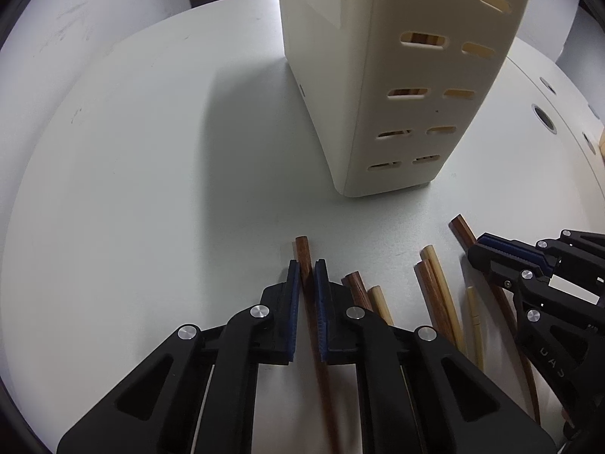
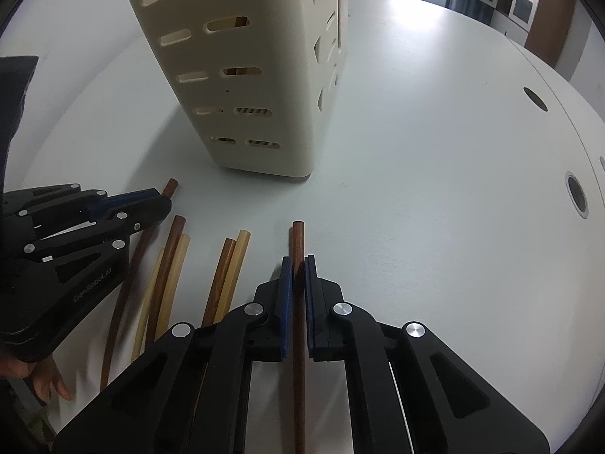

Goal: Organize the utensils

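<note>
In the left wrist view my left gripper (image 1: 307, 265) is shut on a dark brown chopstick (image 1: 302, 246) that lies on the white table. Its end pokes out past the blue pads. In the right wrist view my right gripper (image 2: 297, 259) is shut on another dark brown chopstick (image 2: 298, 234), which also rests on the table. Each gripper shows in the other's view: the right gripper (image 1: 478, 251) at the right, the left gripper (image 2: 162, 199) at the left. A cream slotted utensil holder (image 1: 397, 94) (image 2: 245, 75) stands upright just beyond both, with chopsticks visible through its slots.
Several loose chopsticks, pale (image 2: 238, 261) and brown (image 2: 166, 276), lie side by side between the two grippers. Round cable holes (image 2: 576, 195) are set in the table (image 2: 435, 151) near its right rim. A person's fingers (image 2: 51, 382) show at the lower left.
</note>
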